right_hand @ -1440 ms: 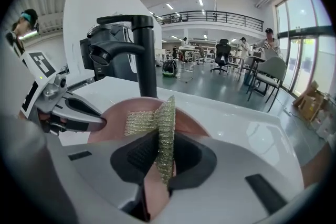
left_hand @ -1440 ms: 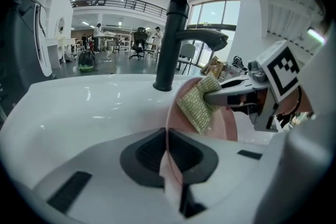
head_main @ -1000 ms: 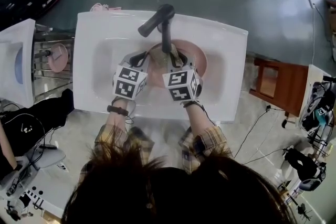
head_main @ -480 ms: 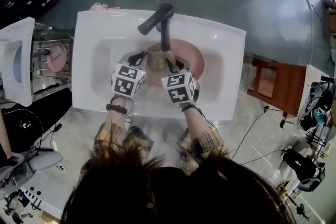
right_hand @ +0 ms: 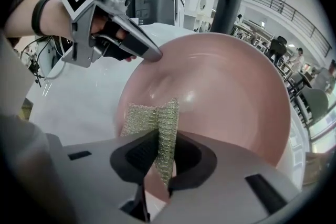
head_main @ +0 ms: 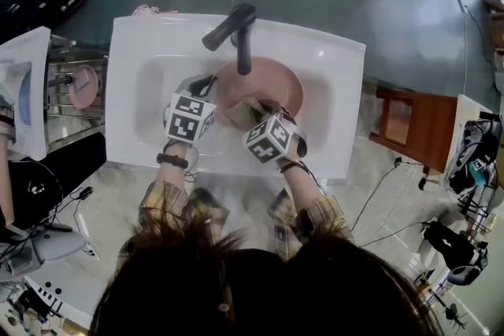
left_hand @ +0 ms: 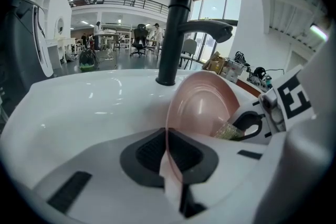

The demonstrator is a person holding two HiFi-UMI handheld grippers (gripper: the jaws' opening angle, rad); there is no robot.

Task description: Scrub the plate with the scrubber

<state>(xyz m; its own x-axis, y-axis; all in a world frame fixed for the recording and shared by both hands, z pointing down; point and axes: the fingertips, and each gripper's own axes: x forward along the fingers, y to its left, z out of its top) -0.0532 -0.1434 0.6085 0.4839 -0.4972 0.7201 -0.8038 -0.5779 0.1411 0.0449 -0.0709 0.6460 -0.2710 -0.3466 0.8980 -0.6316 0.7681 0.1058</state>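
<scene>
Pinched the pink plate (left_hand: 202, 107) by its rim in the left hand-held gripper (left_hand: 170, 165), tilted in the sink (head_main: 331, 59) at frame centre. Clamped the mesh scrubber (right_hand: 155, 118) in the right hand-held gripper (right_hand: 160, 165), seemingly against the plate's lower-left inner face, just below the left grip.

The plate (head_main: 279, 86) is pink and shiny. The scrubber (right_hand: 157, 118) is a gold-green mesh — tiny woven loops. The sink (head_main: 335, 90) is white, the tap (head_main: 232, 26) black. The two cubes (head_main: 189, 118) have black and white squares. The sleeves (head_main: 169, 204) are checked — yellow, brown and dark lines.
</scene>
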